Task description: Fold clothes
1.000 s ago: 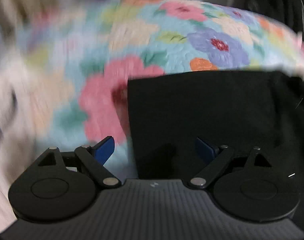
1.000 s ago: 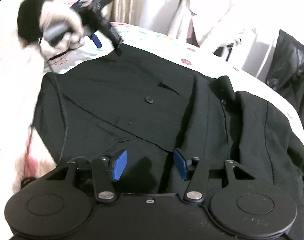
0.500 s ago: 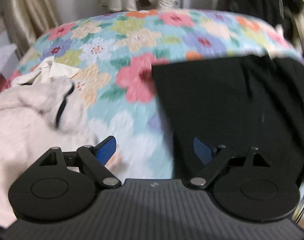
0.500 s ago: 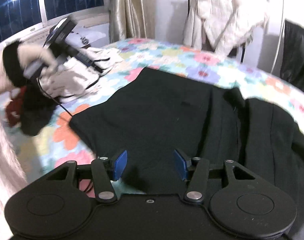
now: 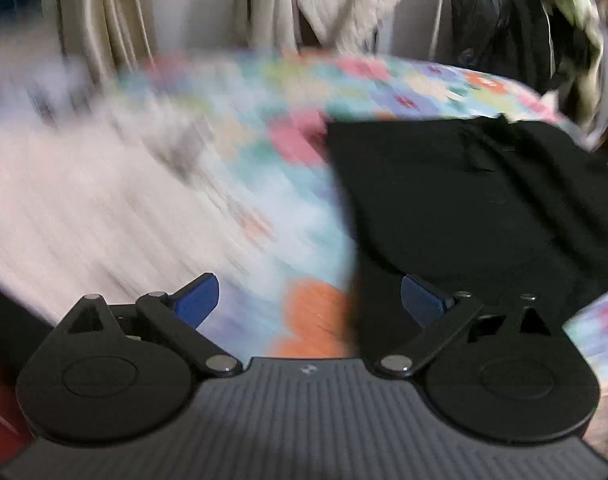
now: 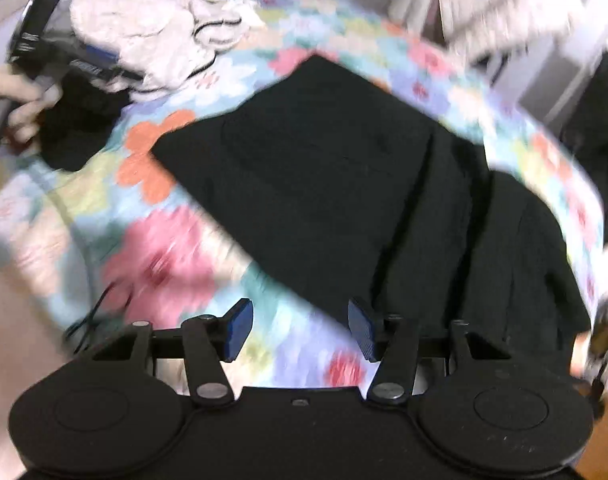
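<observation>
Left of the black jacket (image 6: 343,184), a heap of white clothing (image 6: 152,36); could snag there. Left tool (image 5: 307,300) spread wide, empty. Right tool (image 6: 300,326) likewise released, off the jacket's near edge. Folded panel may slide open on the soft floral bedspread (image 6: 164,248). Beyond the jacket, curtains (image 5: 104,20), hanging coats.

Soft indoor light, heavy motion blur, fisheye-warped edges.

The left gripper (image 5: 309,300) hangs with jaws spread, holding nothing, over the floral bedspread (image 5: 423,84) (badly blurred), the black garment (image 5: 483,200) just right.
</observation>
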### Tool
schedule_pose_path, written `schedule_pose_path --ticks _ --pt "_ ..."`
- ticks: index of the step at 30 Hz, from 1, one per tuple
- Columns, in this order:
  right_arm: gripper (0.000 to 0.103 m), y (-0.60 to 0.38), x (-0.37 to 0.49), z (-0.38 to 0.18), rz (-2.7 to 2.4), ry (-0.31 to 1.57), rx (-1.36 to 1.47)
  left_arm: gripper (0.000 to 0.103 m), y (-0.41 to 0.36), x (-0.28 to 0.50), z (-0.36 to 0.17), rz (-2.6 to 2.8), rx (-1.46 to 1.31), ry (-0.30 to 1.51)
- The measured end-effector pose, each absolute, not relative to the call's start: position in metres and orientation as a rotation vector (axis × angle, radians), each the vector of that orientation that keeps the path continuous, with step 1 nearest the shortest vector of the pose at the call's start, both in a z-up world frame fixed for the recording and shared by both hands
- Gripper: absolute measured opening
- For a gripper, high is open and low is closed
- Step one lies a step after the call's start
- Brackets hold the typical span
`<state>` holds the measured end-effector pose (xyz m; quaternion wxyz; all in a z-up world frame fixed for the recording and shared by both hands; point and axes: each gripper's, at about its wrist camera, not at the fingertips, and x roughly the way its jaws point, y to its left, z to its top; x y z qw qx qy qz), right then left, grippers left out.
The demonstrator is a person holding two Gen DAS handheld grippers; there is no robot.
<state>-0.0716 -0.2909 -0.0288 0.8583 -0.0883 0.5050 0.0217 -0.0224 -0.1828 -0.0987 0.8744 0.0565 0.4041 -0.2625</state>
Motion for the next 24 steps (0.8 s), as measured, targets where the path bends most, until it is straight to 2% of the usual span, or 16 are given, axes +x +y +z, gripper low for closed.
schedule_pose_path --ticks 5,8,11,15,16,17,18,20,22,24 --pt "0.056 -0.255 -0.019 -0.100 0.108 0.849 -0.207 0.099 -0.203 -0.010 -0.160 -0.528 -0.063 1.084" --pt "0.057 -0.224 -0.013 -0.128 0.165 0.773 -0.249 0.099 -0.218 -0.011 -0.181 -0.494 -0.065 1.125" --pt "0.058 -0.193 -0.017 -0.140 0.207 0.703 -0.407 0.099 -0.226 -0.008 -0.193 -0.459 -0.138 1.141" --pt "0.074 -0.174 -0.022 -0.157 0.238 0.685 -0.602 0.094 -0.248 -0.009 -0.199 -0.431 -0.142 1.116" --pt "0.077 -0.171 -0.025 -0.165 0.255 0.674 -0.668 0.090 -0.255 -0.010 -0.197 -0.420 -0.108 1.091" --pt "0.079 -0.169 -0.026 -0.173 0.227 0.665 -0.734 0.082 -0.260 -0.011 -0.196 -0.414 -0.089 1.064" --pt "0.080 -0.166 -0.027 -0.183 0.189 0.647 -0.803 0.065 -0.263 -0.010 -0.196 -0.410 -0.096 1.049" --pt "0.082 -0.165 -0.029 -0.203 0.161 0.605 -0.945 0.047 -0.267 -0.004 -0.196 -0.424 -0.133 1.044" --pt "0.083 -0.171 -0.022 -0.208 0.157 0.606 -0.939 0.039 -0.271 0.003 -0.194 -0.451 -0.179 1.058" --pt "0.088 -0.181 -0.009 -0.205 0.151 0.623 -0.844 0.027 -0.274 0.008 -0.191 -0.473 -0.215 1.065"
